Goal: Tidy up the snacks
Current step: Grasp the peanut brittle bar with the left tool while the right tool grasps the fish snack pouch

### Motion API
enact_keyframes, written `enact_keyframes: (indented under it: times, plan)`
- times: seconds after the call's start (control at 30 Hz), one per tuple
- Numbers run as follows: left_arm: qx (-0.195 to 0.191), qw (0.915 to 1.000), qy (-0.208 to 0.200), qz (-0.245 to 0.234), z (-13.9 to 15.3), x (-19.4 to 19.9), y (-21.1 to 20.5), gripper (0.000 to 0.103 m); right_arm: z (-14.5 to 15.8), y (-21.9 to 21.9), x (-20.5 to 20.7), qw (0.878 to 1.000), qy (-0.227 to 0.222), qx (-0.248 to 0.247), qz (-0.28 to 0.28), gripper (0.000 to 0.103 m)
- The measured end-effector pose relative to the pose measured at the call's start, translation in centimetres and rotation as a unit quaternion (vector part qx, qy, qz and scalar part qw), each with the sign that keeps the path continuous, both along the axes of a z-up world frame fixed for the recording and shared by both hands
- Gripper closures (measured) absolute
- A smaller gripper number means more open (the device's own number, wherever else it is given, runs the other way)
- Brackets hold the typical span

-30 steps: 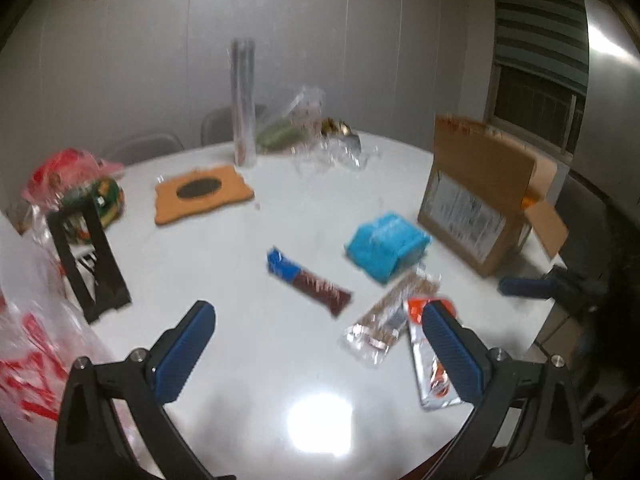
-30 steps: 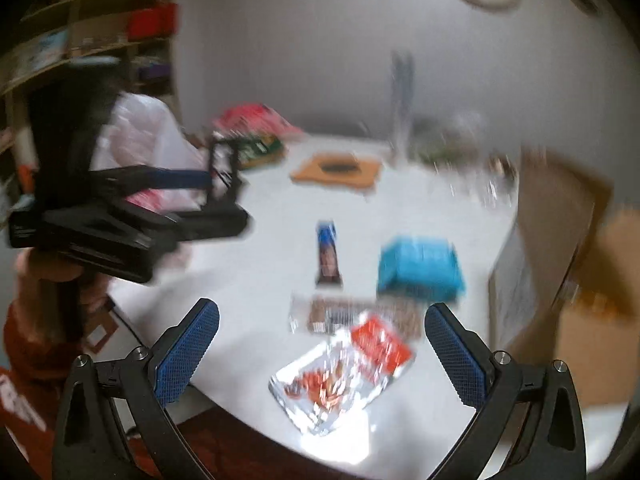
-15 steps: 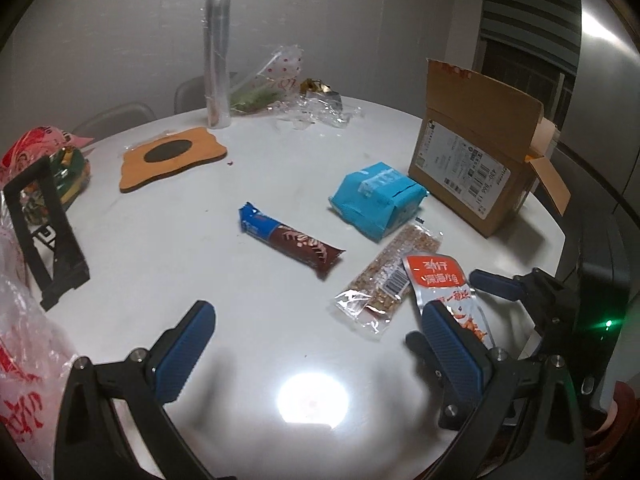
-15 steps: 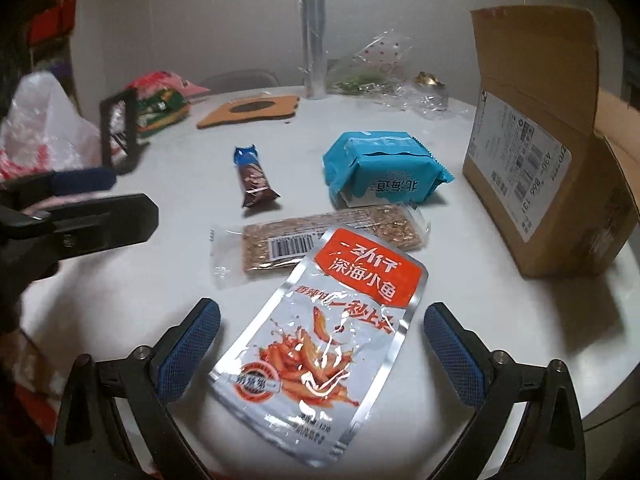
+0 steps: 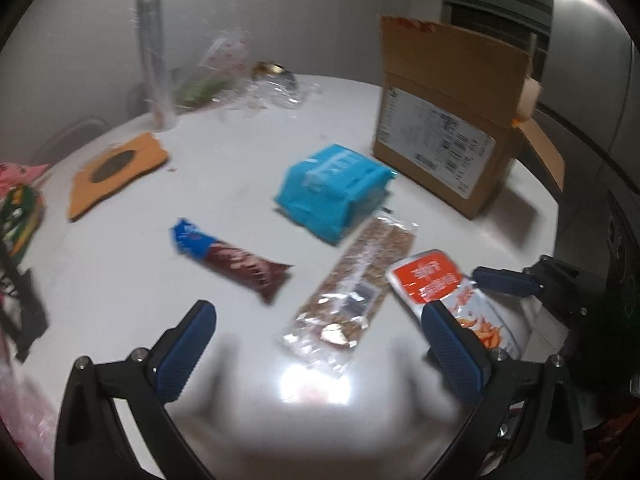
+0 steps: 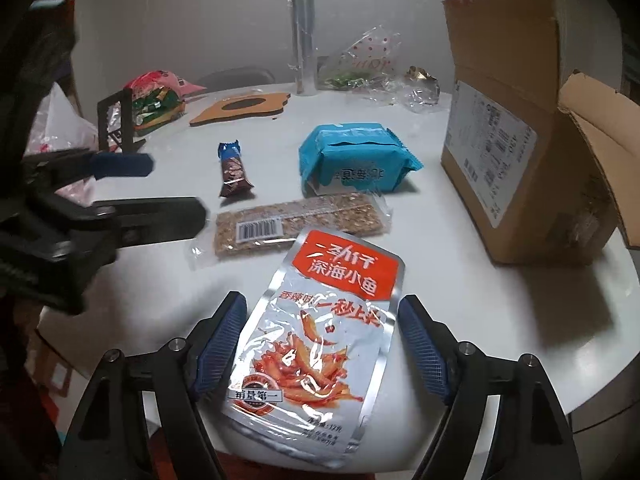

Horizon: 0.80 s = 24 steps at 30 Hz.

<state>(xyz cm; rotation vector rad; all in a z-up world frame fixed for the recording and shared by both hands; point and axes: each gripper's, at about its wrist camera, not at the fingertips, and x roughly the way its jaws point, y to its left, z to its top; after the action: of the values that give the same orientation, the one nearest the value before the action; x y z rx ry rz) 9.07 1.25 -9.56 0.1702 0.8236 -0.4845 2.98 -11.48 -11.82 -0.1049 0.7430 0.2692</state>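
Silver fish-snack pouch (image 6: pixel 320 336) flat on white table (image 6: pixel 500 300), between right gripper's (image 6: pixel 320 344) closing jaws, pads not yet touching; left gripper (image 5: pixel 320 350) wide, empty, above seed bar (image 5: pixel 352 296)

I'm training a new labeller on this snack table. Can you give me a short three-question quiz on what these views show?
1. True or false: the silver fish snack pouch lies between the right gripper's fingers.
2. Which snack overlaps the pouch's top edge: A the seed bar, B the blue packet, C the chocolate bar?
3. The cardboard box has its flaps ____.

Key: 1 true, with the fingers closing but not yet pressing; 2 A; 3 open.
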Motion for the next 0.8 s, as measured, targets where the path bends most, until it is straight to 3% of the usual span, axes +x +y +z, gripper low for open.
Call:
enact_keyframes:
  times: [0.13,0.4,0.8]
  plan:
    - [0.002,0.9998,0.012,-0.015,-0.6,0.6,-0.9,0.007,0.1,-0.7,-0.3,0.999,-0.004,-0.002,0.039,0.031]
    - [-0.006,0.9981,0.050,-0.035,-1.8,1.3,-2.1,0.032,0.2,-2.5,-0.3,0.993,-0.001,0.018,0.114,0.032]
    - [0.026,0.9978,0.057,-0.023,-2.3,-1.3,-2.4,0.037,0.0,-4.2,-0.1,0.992,-0.007,0.005,0.129,0.031]
